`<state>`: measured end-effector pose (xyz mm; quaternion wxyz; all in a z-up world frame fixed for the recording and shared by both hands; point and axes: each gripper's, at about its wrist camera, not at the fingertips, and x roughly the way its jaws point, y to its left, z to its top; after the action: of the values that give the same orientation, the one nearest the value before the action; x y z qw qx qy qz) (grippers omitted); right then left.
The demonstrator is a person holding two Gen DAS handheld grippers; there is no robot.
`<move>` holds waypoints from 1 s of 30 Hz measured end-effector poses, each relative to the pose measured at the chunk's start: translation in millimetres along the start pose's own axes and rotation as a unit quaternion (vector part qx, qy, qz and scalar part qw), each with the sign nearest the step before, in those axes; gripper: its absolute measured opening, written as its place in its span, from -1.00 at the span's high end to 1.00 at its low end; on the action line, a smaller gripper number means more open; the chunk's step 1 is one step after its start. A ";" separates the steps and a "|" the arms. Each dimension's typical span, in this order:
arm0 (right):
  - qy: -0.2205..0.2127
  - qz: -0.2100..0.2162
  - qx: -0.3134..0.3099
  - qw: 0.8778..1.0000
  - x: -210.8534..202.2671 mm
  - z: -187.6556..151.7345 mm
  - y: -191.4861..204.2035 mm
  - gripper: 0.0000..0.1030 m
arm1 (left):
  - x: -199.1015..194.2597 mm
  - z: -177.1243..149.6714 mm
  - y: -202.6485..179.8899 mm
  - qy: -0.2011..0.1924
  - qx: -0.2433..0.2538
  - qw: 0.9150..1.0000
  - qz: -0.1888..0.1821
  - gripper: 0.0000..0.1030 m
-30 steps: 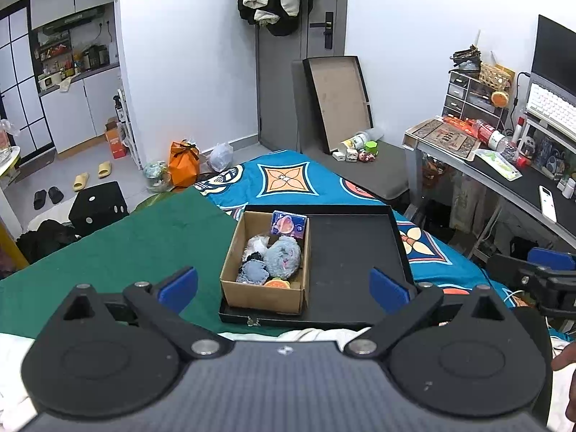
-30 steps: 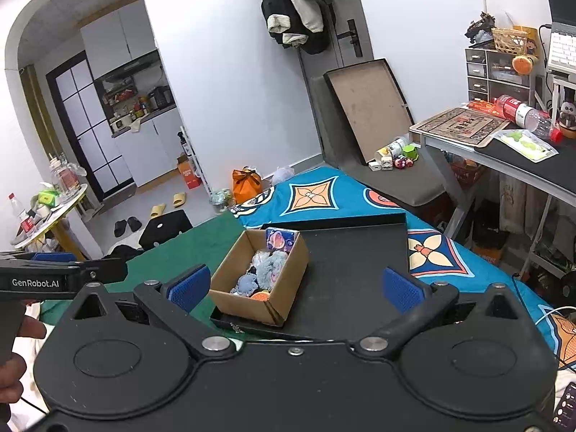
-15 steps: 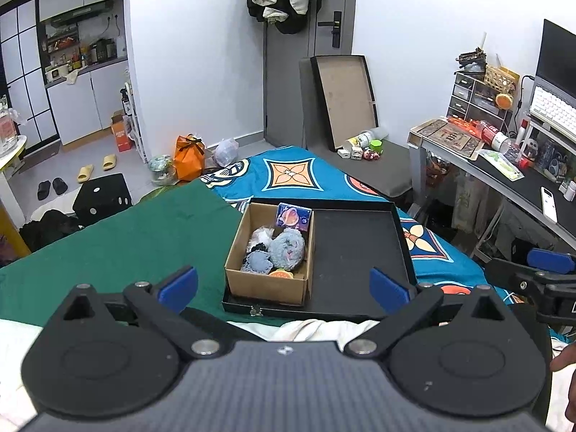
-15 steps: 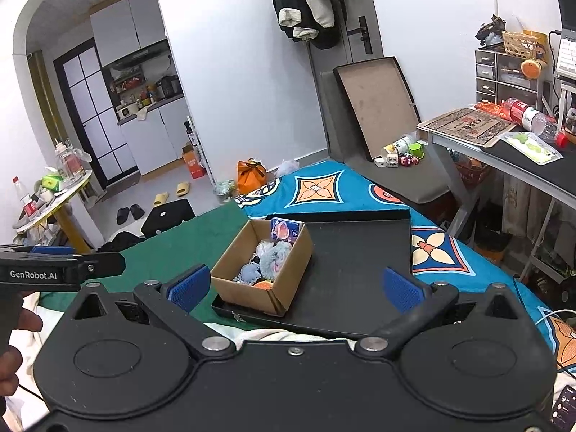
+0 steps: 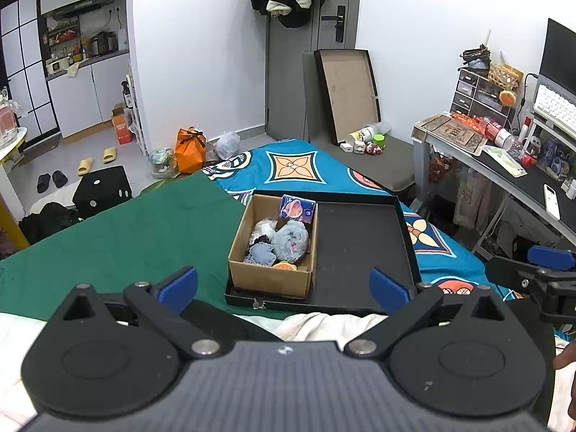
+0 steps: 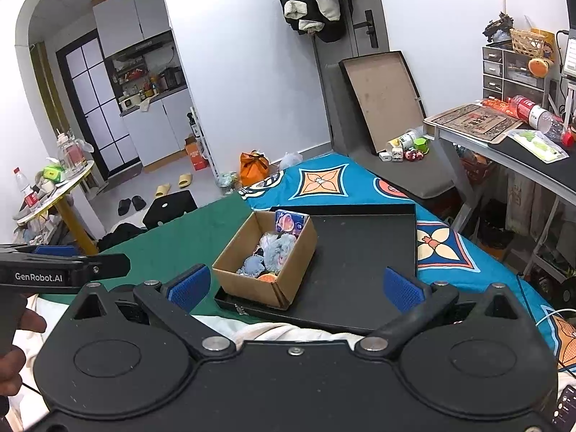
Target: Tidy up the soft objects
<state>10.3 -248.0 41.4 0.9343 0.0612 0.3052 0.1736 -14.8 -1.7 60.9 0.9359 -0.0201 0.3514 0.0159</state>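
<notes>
A brown cardboard box [image 5: 268, 277] [image 6: 252, 284] stands in the left part of a shallow black tray [image 5: 360, 244] [image 6: 360, 252] on the bed. Inside lie several soft things: a fluffy grey-blue toy [image 5: 289, 241] [image 6: 279, 248], a smaller blue one [image 5: 261, 253], something orange [image 5: 284, 266] and a purple printed packet [image 5: 297, 208] [image 6: 289, 221] at the far end. My left gripper [image 5: 284, 286] hangs open well short of the box, nothing between its blue pads. My right gripper [image 6: 293, 288] is open too, just as far back and empty.
A green cloth [image 5: 126, 230] covers the bed left of the tray, a blue patterned sheet [image 5: 298, 169] lies beyond and to the right. White bedding [image 5: 324, 324] is bunched under the grippers. A cluttered desk [image 5: 504, 158] stands at right. A stool, shoes and bags sit on the floor behind.
Both grippers have drawn back and risen slightly, so the box and tray sit a little farther off and lower. Jaws stayed open; nothing in the box moved.
</notes>
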 end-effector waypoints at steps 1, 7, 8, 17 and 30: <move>0.001 -0.001 0.000 1.000 0.4 0.1 0.5 -1.00 | 0.1 -0.3 0.6 -0.001 -0.001 1.000 -0.001 -0.96; 0.006 0.000 0.001 1.000 1.5 -0.9 1.1 -1.00 | 1.5 -3.5 0.4 0.004 0.002 1.000 -0.001 -0.96; 0.006 0.000 0.001 1.000 1.3 -1.3 1.3 -1.00 | 2.0 -3.9 0.1 0.005 0.002 1.000 -0.001 -0.96; 0.004 -0.001 0.002 1.000 0.7 -1.0 0.9 -1.00 | 2.3 -3.8 -0.1 0.007 -0.001 1.000 -0.006 -0.96; -0.004 -0.004 0.007 1.000 -2.6 -1.3 -1.3 -1.00 | 2.5 -3.4 1.7 0.008 -0.002 1.000 0.000 -0.96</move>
<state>8.0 -250.2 41.4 0.9358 0.0671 0.3027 0.1678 -15.3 -0.1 56.6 0.9329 -0.0226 0.3590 0.0164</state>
